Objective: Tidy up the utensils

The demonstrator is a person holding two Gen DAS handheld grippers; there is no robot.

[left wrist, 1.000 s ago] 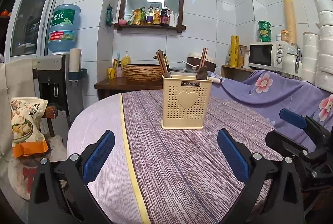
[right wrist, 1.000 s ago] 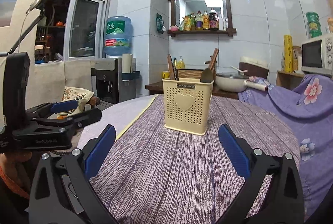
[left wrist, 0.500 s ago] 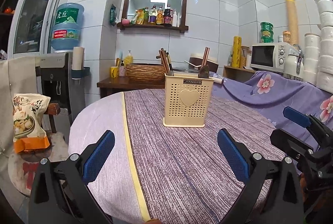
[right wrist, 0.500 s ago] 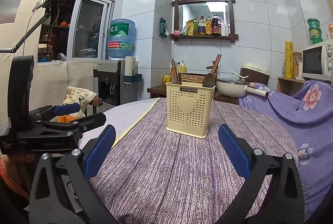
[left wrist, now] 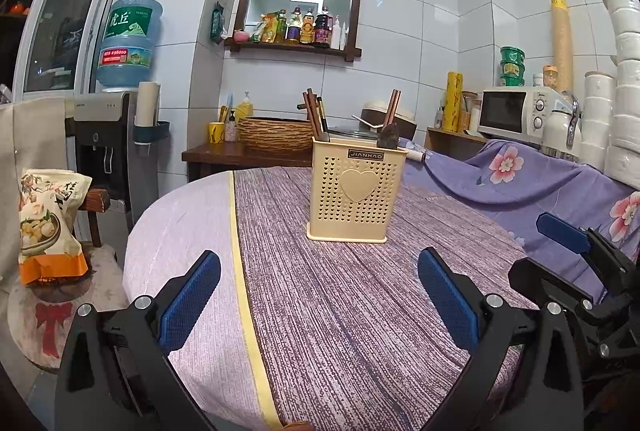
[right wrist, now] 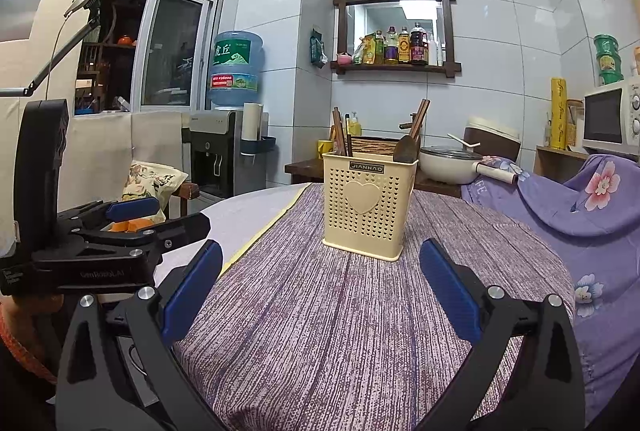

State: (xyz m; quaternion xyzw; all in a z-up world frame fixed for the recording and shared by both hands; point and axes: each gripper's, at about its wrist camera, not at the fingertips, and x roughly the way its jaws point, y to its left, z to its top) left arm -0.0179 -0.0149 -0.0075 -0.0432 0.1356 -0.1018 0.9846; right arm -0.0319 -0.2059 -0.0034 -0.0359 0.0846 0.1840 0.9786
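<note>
Utensil holder (left wrist: 352,195) unmoved on table (left wrist: 320,311), both grippers' fingers (left wrist: 188,305) (right wrist: 450,289) still spread, empty, slightly retreated.

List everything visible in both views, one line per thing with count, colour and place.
perforated plastic utensil holder: one, cream, centre of table
wooden chopsticks: several, brown, upright in holder
dark spoon: one, in holder's right side
striped woven tablecloth: one, purple, on round table
water jug: one, blue, on dispenser, left
microwave oven: one, white, right
snack bag: one, orange-white, on chair, left
left tongs: one, black with blue pads, open
right tongs: same, open
</note>
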